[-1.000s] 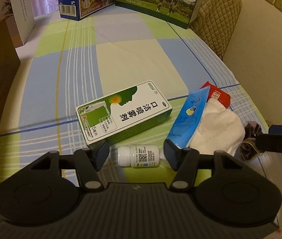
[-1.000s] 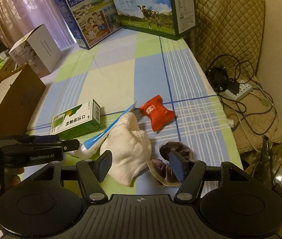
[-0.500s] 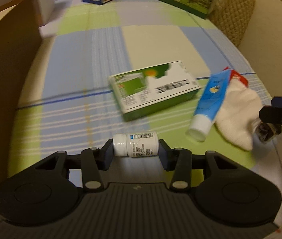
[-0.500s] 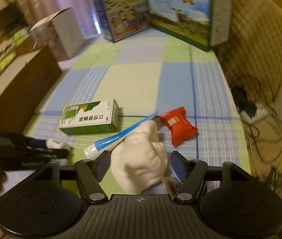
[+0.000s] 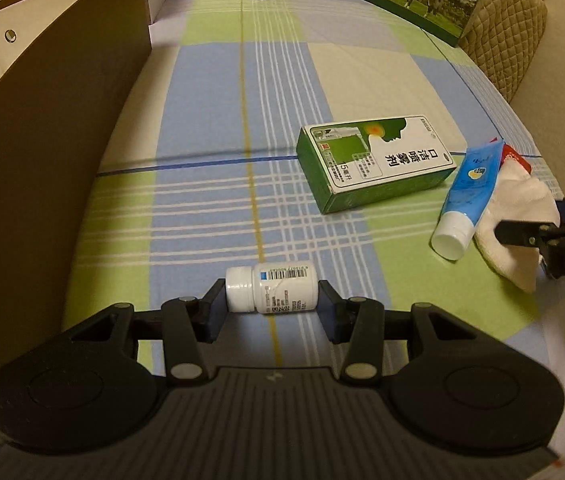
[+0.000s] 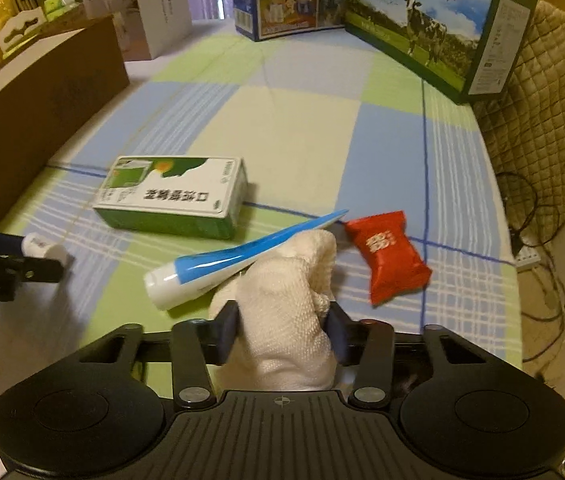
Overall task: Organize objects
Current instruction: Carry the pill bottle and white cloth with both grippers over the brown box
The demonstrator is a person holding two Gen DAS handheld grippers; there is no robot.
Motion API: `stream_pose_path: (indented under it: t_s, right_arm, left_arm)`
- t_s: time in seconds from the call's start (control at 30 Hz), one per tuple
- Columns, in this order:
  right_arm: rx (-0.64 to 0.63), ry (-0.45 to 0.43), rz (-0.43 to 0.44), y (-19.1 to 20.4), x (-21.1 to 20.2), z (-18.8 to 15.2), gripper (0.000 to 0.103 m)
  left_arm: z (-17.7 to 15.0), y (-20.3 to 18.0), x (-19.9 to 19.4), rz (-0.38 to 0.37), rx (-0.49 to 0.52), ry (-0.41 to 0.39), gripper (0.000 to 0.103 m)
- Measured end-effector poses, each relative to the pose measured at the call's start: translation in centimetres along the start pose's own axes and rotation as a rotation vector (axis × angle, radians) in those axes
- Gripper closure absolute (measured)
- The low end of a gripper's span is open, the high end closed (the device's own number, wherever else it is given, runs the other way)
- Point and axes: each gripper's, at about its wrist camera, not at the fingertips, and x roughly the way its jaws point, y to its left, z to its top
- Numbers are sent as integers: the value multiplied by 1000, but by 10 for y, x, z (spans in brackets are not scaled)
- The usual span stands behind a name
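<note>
My left gripper (image 5: 272, 300) is shut on a small white pill bottle (image 5: 272, 293), held sideways above the checked cloth. My right gripper (image 6: 282, 328) is shut on a white knitted sock (image 6: 286, 312). In the right wrist view a blue and white tube (image 6: 234, 260) lies against the sock, a green and white medicine box (image 6: 172, 196) lies to its left and a red candy packet (image 6: 388, 258) to its right. The left wrist view shows the box (image 5: 374, 162), the tube (image 5: 468, 200) and the sock (image 5: 518, 216) to the right, with my right gripper's fingers (image 5: 522, 232) at the sock.
A brown paper bag (image 5: 42, 140) stands along the left edge. Two milk cartons (image 6: 422, 28) and a white box (image 6: 158, 4) stand at the back. A quilted chair back (image 6: 542, 112) and cables with a power strip (image 6: 528, 254) are on the right.
My left gripper closed on the pill bottle and carried it left, away from the box. My right gripper moved forward over the sock and closed on it.
</note>
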Motion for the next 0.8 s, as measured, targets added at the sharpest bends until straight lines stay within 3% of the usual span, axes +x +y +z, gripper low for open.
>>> stream_pose_path:
  t_s: [0.33, 0.8]
  right_arm:
    - [32, 33, 86, 28, -22, -36, 64]
    - [12, 60, 165, 69, -46, -74, 64]
  left_arm:
    - [-8, -4, -5, -8, 31, 1, 62]
    - [-76, -8, -48, -47, 63, 81, 62]
